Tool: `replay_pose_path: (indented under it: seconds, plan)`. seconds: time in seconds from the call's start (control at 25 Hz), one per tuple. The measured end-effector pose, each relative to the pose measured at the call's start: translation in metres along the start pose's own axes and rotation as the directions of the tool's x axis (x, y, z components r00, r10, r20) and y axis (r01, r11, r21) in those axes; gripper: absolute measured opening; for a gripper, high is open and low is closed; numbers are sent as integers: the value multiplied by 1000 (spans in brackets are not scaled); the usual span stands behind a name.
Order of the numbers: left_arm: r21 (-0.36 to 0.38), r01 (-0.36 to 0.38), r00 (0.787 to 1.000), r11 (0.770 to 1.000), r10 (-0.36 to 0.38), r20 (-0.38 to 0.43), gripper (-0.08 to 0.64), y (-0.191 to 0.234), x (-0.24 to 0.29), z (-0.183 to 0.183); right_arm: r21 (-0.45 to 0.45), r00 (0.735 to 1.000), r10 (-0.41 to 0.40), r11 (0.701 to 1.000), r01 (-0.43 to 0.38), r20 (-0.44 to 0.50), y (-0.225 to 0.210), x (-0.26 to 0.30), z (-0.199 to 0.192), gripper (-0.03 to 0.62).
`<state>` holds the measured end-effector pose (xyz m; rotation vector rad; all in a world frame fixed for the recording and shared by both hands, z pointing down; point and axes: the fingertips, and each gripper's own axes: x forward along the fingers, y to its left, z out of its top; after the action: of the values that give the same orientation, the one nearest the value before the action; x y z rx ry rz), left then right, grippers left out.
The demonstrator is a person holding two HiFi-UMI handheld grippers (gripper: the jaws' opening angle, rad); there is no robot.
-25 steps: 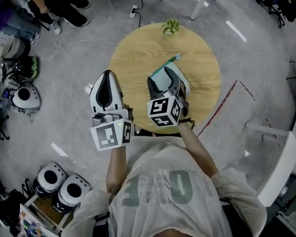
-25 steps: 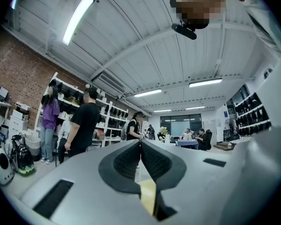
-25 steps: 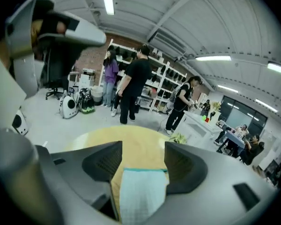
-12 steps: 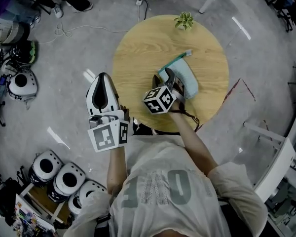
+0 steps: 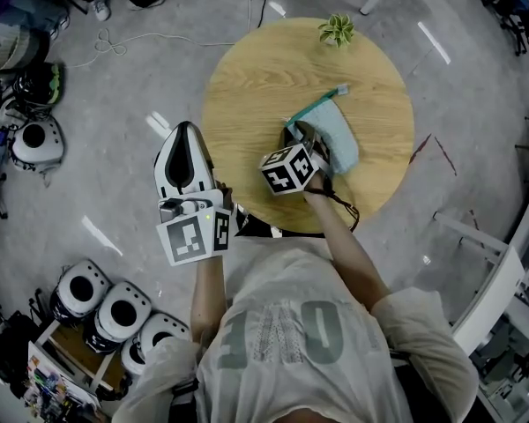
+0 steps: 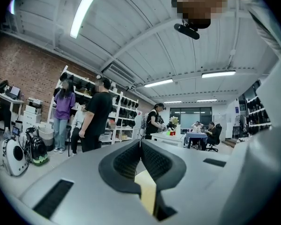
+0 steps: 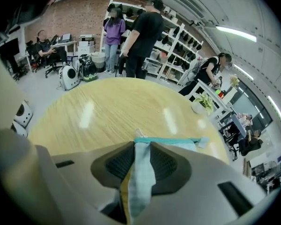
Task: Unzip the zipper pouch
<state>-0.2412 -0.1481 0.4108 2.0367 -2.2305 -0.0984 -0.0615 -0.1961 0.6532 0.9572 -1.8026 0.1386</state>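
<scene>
The zipper pouch (image 5: 333, 132) was a pale blue-green fabric bag with a darker teal zipper band (image 7: 171, 143) along one long edge, seemingly zipped shut. It lay flat on the round wooden table (image 5: 247, 86), right of centre. Its near end rose between the closing jaws of the right gripper (image 7: 137, 149), whose pads pressed the fabric.

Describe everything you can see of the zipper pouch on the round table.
The zipper pouch is a flat, soft bag of pale blue-green fabric with a darker teal zipper band along one edge, which looks zipped shut. It lies on the round wooden table. Its near end sits between the jaws of the right gripper, which are closing on the fabric. Nothing else touches it.
</scene>
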Motion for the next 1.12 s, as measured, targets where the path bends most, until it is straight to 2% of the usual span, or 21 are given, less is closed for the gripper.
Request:
replay_pose_path:
  seconds: [0.16,0.32,0.44,0.76,0.92,1.0,1.12]
  plan:
    - [0,9,1000,1000,-9,5,28,-2,1,2,37,1000,22,999,-21,-6,2,-1,-2,103]
    - [-2,15,1000,1000,-15,10,28,1,4,5,27,1000,4,1000,-4,-7,1,-2,3,65]
    - [0,19,1000,1000,-19,17,28,1,4,7,53,1000,-4,999,4,3,-6,-5,8,53]
    - [18,44,996,999,-45,71,28,-11,3,26,176,989,-76,983,54,123,-55,-42,36,40]
    - [27,74,990,997,-77,119,28,-26,5,49,244,959,-148,966,88,242,-96,-83,65,38]
    - [29,95,985,995,-98,140,28,-37,5,59,273,931,-182,957,94,316,-116,-107,81,37]
    - [31,128,977,991,-131,166,28,-56,3,75,297,876,-212,951,83,433,-141,-151,102,37]
